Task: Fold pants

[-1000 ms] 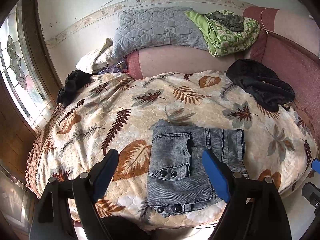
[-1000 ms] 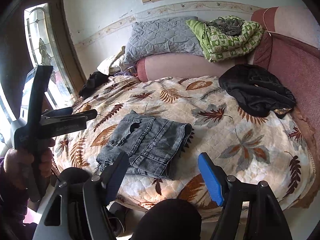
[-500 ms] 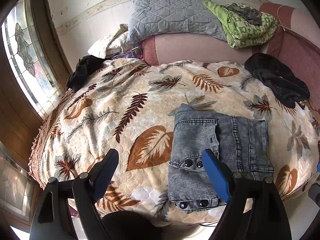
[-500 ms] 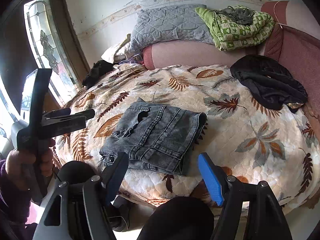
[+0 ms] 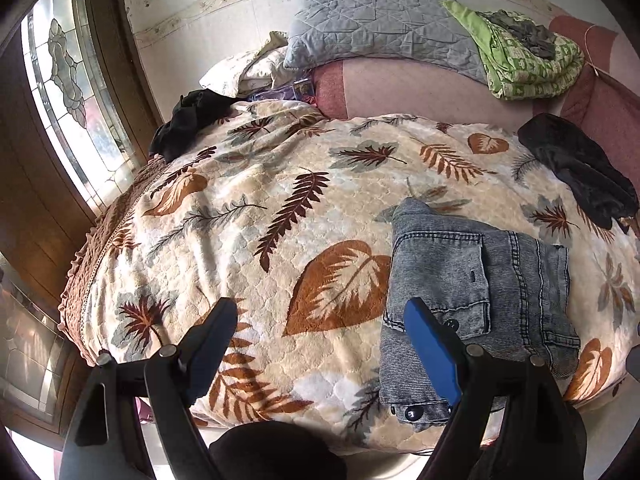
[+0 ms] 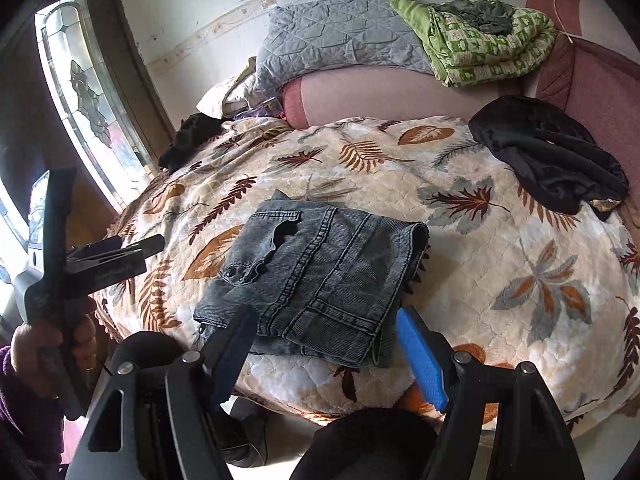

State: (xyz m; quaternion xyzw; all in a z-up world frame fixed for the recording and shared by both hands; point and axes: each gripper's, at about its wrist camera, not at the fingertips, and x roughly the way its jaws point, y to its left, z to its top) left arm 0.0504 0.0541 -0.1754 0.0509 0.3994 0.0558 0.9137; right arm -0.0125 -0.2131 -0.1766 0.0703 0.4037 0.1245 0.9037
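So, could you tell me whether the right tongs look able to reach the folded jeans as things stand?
Probably yes: the right tongs stand open just before the folded jeans at the bed's near edge, with nothing between.

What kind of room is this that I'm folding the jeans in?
Most likely a bedroom at home: a bed under a leaf-print blanket, a grey quilted pillow at its pink headboard, and a stained-glass window beside it.
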